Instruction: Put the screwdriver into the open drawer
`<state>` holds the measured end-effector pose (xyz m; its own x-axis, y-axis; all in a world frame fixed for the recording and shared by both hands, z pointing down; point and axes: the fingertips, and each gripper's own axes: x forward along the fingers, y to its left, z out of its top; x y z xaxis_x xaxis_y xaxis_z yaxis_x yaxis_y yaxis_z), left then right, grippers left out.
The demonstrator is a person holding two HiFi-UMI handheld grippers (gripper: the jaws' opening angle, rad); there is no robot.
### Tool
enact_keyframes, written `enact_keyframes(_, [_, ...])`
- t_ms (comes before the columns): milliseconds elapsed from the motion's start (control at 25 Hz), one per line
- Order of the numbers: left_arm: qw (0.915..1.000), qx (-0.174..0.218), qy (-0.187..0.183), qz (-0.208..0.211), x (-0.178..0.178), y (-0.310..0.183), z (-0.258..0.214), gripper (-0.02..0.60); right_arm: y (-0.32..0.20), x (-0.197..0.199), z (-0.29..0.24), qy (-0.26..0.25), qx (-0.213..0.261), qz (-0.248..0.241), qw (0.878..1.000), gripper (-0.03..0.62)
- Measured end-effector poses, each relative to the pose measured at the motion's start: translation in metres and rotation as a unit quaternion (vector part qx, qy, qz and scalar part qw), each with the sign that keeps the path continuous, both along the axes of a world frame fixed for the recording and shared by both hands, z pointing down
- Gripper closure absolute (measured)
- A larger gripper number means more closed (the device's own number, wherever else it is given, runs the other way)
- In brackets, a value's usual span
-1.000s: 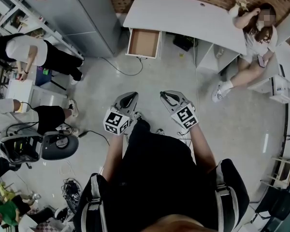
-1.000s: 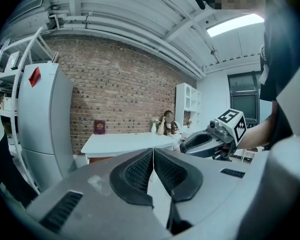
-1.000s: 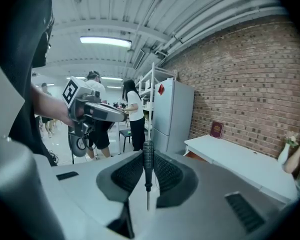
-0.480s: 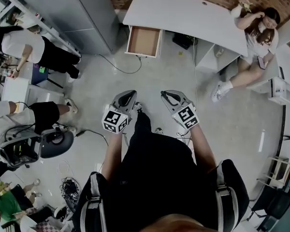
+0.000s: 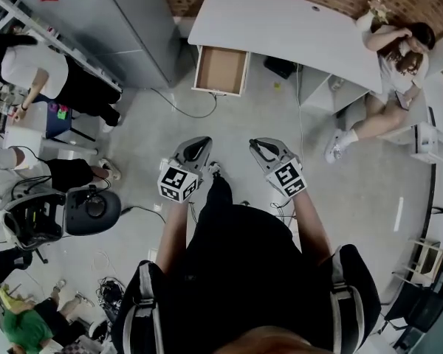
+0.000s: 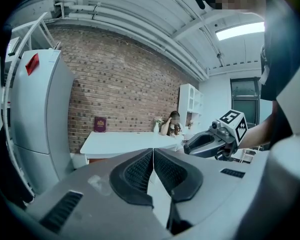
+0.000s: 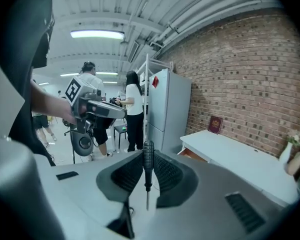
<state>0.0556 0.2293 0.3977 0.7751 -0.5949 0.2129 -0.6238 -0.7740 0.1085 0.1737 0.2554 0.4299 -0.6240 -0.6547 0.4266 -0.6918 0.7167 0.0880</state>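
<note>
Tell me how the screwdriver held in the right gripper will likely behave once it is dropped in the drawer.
The screwdriver looks rigid and slim, so probably light. Its round ribbed handle should grip well in the right gripper, but may roll on the flat bottom of the open drawer once released.

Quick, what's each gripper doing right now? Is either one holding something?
Left gripper: closed, nothing between its jaws.
Right gripper: closed on the screwdriver, gripping its handle.
</note>
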Motion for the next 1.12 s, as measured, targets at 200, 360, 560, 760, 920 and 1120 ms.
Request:
enact_keyframes(200, [1.0000, -0.001, -0.002, 0.007, 0.002, -0.036, -0.001, 0.565, -0.031, 0.010, 0.003, 0.007, -0.008, 0.012, 1.000, 0.472])
enact_keyframes(360, [0.9998, -0.003, -0.008, 0.017, 0.008, -0.058, 0.002, 0.565, -0.051, 0.019, 0.008, 0.006, -0.017, 0.023, 1.000, 0.472])
enact_keyframes(560, [0.9996, 0.000, -0.016, 0.025, 0.008, -0.086, 0.000, 0.565, -0.077, 0.026, 0.013, 0.005, -0.023, 0.039, 0.999, 0.471])
enact_keyframes(760, [0.9994, 0.001, -0.015, 0.030, 0.003, -0.109, -0.001, 0.565, -0.099, 0.020, 0.010, 0.000, -0.020, 0.045, 0.999, 0.472])
enact_keyframes(920, [0.9990, 0.004, -0.018, 0.039, 0.007, -0.120, -0.003, 0.565, -0.110, 0.019, 0.010, 0.000, -0.020, 0.048, 0.999, 0.471])
enact_keyframes(1120, [0.9987, 0.003, -0.018, 0.048, 0.003, -0.136, -0.004, 0.565, -0.127, 0.013, 0.010, 0.000, -0.023, 0.052, 0.998, 0.471])
